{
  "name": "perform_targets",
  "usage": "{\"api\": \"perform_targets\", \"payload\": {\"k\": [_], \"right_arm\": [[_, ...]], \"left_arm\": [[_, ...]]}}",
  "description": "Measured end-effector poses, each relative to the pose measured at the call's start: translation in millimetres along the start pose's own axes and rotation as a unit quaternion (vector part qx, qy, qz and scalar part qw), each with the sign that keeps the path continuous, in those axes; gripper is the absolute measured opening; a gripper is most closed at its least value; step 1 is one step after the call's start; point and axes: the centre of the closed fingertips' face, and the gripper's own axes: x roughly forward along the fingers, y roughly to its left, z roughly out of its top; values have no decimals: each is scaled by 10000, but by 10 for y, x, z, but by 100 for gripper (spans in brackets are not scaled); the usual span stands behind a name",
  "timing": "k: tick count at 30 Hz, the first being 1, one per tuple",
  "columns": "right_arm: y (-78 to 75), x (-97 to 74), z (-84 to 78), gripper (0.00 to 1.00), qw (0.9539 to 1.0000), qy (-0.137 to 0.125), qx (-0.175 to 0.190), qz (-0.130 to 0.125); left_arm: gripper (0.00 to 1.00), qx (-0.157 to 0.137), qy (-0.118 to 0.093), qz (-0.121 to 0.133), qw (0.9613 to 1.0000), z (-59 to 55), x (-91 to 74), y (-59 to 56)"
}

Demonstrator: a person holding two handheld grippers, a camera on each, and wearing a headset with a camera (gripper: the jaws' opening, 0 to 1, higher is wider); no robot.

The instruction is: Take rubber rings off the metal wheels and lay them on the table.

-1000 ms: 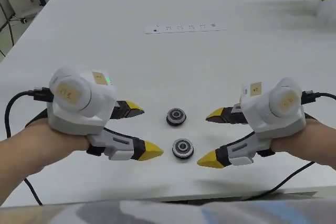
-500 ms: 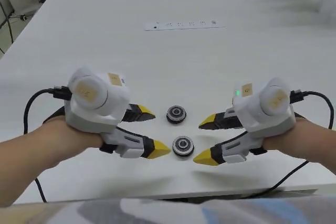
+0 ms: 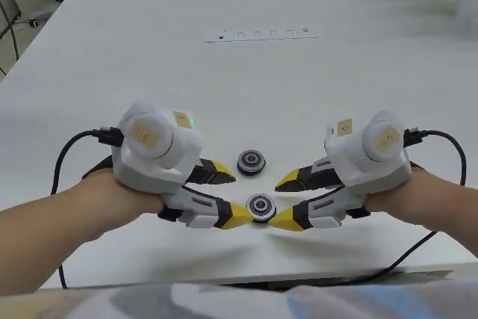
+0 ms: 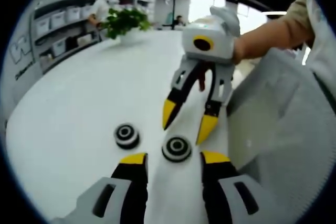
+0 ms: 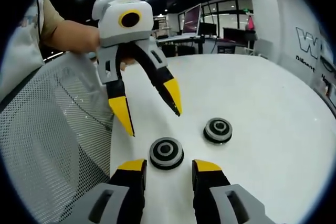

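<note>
Left gripper and right gripper: jaws spread apart, nothing grasped. Near wheel lies flat on the worktop, just ahead of both sets of jaw tips, which face each other across it. Second wheel lies near it, clear of all tips.

The left gripper and the right gripper are pointing toward each other, their near tips sitting close together. Each is holding its jaws spread apart. The left forearm and the right forearm are angling inward from either side.
</note>
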Motion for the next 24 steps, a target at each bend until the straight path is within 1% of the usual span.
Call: {"api": "perform_targets", "payload": {"k": [12, 16, 22, 24], "right_arm": [[42, 56, -36, 27, 9999, 75, -34, 101], [46, 64, -30, 24, 9999, 39, -14, 115], [39, 71, -30, 23, 9999, 22, 7, 105], [37, 71, -30, 22, 9999, 13, 16, 102]], "left_arm": [[32, 20, 90, -110, 9999, -20, 140, -42], [29, -51, 45, -137, 9999, -6, 170, -51], [25, -16, 38, -146, 9999, 0, 216, -66], [23, -60, 26, -172, 9998, 0, 229, -77]]}}
